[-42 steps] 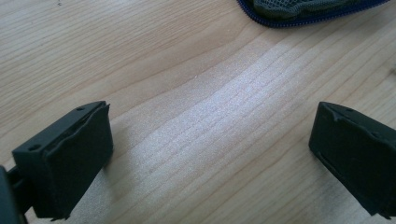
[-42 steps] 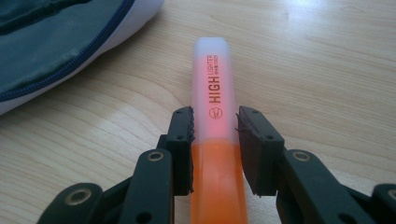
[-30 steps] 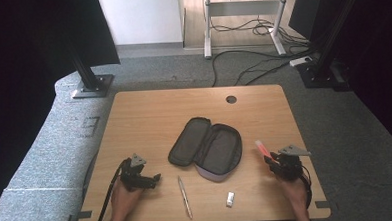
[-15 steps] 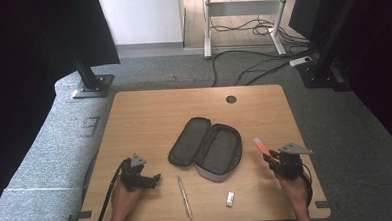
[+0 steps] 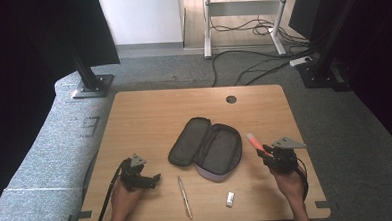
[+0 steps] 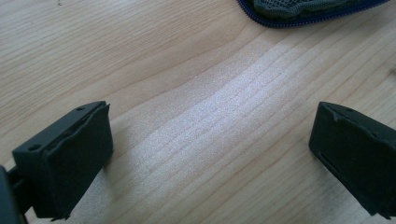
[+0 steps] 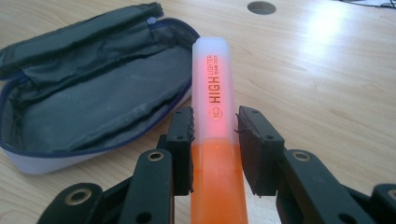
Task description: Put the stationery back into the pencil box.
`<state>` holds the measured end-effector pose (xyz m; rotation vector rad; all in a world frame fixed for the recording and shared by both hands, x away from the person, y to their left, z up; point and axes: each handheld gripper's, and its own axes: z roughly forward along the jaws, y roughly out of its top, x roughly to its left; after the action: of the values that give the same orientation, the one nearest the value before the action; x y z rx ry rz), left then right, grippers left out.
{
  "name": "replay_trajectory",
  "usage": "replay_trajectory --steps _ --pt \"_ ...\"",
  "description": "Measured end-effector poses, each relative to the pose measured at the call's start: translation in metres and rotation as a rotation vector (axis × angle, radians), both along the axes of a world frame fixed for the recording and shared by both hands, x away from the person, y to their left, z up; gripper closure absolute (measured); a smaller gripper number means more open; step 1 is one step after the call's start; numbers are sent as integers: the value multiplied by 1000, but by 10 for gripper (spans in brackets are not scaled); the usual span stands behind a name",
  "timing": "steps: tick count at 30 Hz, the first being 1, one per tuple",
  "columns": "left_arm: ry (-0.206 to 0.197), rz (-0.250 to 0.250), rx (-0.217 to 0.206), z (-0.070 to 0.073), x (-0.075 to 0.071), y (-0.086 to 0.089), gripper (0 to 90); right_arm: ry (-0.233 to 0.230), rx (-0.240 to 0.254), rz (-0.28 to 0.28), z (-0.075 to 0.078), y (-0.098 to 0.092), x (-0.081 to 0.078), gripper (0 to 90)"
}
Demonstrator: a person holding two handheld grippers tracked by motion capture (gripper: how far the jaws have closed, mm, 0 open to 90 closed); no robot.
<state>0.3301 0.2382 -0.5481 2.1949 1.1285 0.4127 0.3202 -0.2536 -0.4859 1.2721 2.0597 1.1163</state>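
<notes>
Orange highlighter lifted in the right gripper beside an open pencil case, not yet packed.

Seen from above, a person's two hands hold grippers over a wooden table (image 5: 149, 112). The right gripper (image 5: 262, 151), near the table's right edge, has its jaws clamped narrowly on an orange highlighter (image 7: 215, 121), cap pointing toward the open grey pencil case (image 5: 205, 148) at the table's middle; the highlighter looks raised off the wood and just right of the case. The left gripper (image 5: 154, 178) rests near the front left corner, jaws spread wide over bare wood, holding nothing. A silver pen (image 5: 184, 196) and a small white eraser (image 5: 230, 199) lie by the front edge. Judging from this, the pick-up is done; placing the highlighter in the case, then likely the pen and eraser, remains.
</notes>
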Motion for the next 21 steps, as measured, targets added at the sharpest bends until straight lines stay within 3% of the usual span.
replay_trajectory --steps 10,21 --pt "0 0 0 0 0 0 0 -12 -11 48 11 18 8 660" --pt "0 0 1 0 0 0 0 -13 -32 100 14 44 21 660"
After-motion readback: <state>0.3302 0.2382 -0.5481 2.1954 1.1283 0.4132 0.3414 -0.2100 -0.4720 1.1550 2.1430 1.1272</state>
